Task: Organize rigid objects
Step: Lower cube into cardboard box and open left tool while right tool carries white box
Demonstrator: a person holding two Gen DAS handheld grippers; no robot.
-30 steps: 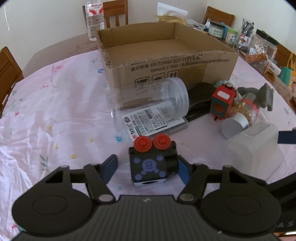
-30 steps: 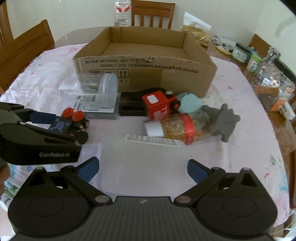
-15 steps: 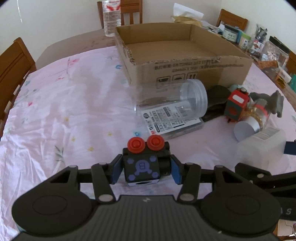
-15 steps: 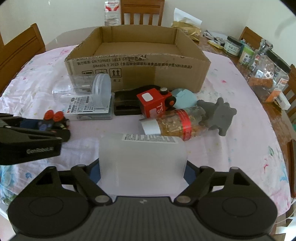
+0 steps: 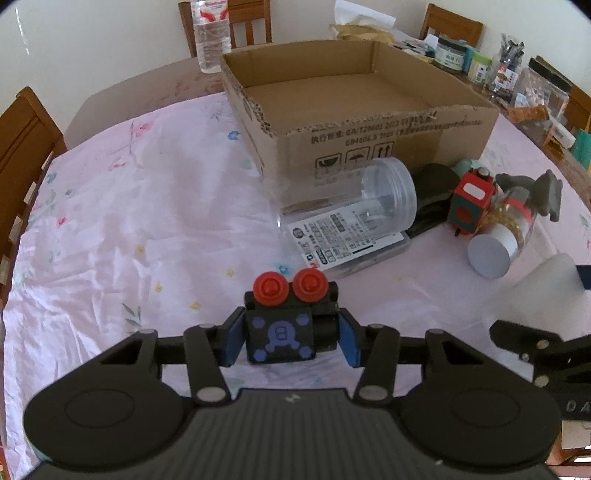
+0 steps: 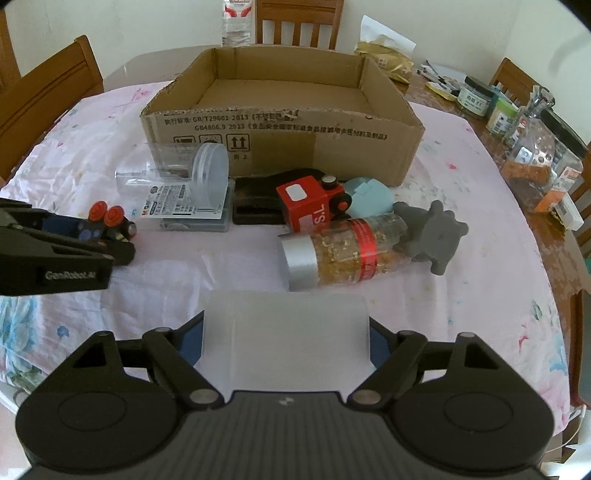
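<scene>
Pinching jaws: left gripper (image 5: pixel 291 336) on black toy (image 5: pixel 282 338), right gripper (image 6: pixel 286 336) on translucent box (image 6: pixel 286 332), its near end hidden.

This is a home dining room. A large table (image 6: pixel 480 280) spreads out ahead of the hand-held gripper (image 6: pixel 286 338), covered with a pink floral tablecloth (image 5: pixel 110 221). Wooden dining chairs (image 6: pixel 295 22) with slatted backs stand around it, one at the far side and others off to the left and right, against a plain pale wall (image 5: pixel 92 44). Household clutter sits on the bare wood at the far right: food jars (image 6: pixel 476 96) with labels, snack containers (image 6: pixel 535 162) and a crumpled paper bag (image 6: pixel 388 55). A plastic water bottle (image 5: pixel 212 33) stands at the far edge, and an open cardboard box (image 6: pixel 280 122) rests mid-table beyond toys and jars.
</scene>
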